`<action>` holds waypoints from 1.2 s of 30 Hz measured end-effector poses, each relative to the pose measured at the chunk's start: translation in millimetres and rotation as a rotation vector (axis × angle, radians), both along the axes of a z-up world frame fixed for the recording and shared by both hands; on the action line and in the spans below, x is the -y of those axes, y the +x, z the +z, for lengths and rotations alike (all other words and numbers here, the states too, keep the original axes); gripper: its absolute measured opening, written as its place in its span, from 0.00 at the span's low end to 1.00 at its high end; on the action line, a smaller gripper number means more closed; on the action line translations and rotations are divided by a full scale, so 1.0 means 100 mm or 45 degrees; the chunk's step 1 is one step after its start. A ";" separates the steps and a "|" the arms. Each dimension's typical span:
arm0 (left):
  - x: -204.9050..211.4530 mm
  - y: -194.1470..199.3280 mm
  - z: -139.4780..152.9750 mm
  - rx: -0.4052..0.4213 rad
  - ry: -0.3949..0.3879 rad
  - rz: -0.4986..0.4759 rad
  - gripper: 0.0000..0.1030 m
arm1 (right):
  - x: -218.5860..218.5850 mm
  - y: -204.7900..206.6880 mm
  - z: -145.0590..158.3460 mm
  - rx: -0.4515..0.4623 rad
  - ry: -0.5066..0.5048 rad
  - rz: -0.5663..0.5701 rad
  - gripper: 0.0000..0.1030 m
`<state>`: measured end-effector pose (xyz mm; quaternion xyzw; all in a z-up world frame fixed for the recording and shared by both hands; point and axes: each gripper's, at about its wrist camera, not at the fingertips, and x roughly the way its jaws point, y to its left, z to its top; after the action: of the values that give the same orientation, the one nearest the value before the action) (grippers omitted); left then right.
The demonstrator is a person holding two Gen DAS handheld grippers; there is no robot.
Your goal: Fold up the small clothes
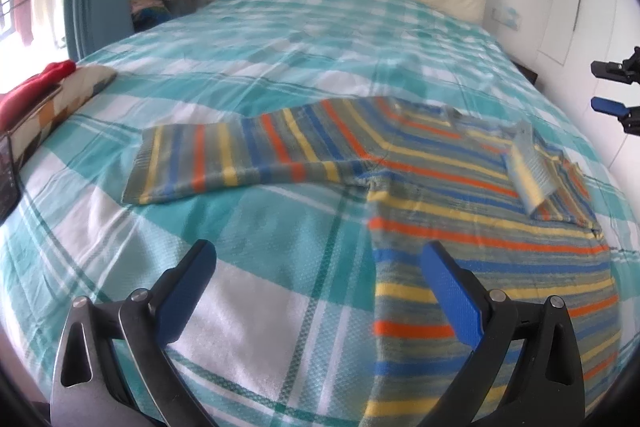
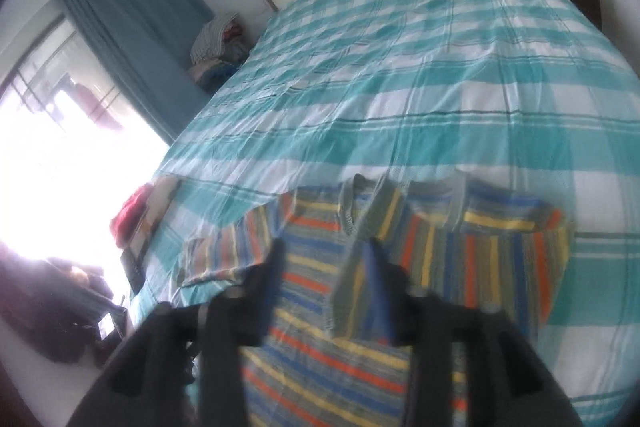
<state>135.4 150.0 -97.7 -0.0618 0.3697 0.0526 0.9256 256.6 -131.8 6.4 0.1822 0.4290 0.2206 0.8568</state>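
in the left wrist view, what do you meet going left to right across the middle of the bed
red cloth → patterned pillow → outstretched sleeve → striped sweater body → folded-in sleeve → right tool at the edge, open

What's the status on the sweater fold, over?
Left gripper open, empty, over the bedspread. Right gripper open, empty. Striped sweater flat, one sleeve folded in, other sleeve still out. Nothing in the way.

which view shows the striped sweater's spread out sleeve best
The left wrist view: the striped knit sweater's outstretched sleeve lies flat, fully visible. The right wrist view is blurred and shows that sleeve small beside the gripper finger.
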 end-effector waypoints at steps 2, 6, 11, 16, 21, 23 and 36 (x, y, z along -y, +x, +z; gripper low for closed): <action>-0.03 0.00 0.01 0.001 -0.024 0.005 0.99 | 0.04 -0.03 -0.03 -0.005 0.028 -0.018 0.59; -0.06 0.02 0.01 -0.017 -0.085 0.001 0.99 | 0.31 -0.17 -0.13 -0.018 -0.042 -0.087 0.61; -0.02 0.04 -0.05 -0.045 -0.058 0.000 0.99 | 0.87 -0.62 -0.47 -0.012 -0.316 -0.242 0.67; 0.05 0.04 -0.07 -0.053 -0.032 -0.021 0.99 | 1.52 -1.26 -0.94 -0.063 -0.438 -0.437 0.67; 0.10 0.05 -0.12 -0.067 0.001 -0.035 0.99 | 1.86 -1.86 -1.08 0.001 -0.490 -0.629 0.67; 0.13 0.06 -0.14 -0.074 0.017 -0.040 0.99 | 1.92 -2.01 -1.11 0.045 -0.515 -0.687 0.73; 0.18 -0.01 -0.09 -0.052 0.057 -0.064 0.99 | 1.98 -2.08 -1.40 0.052 -0.492 -0.738 0.88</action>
<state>133.9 131.9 -106.8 -0.0307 0.3889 0.0389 0.9200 48.4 -330.1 -134.0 0.1263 0.3759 -0.1137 0.9109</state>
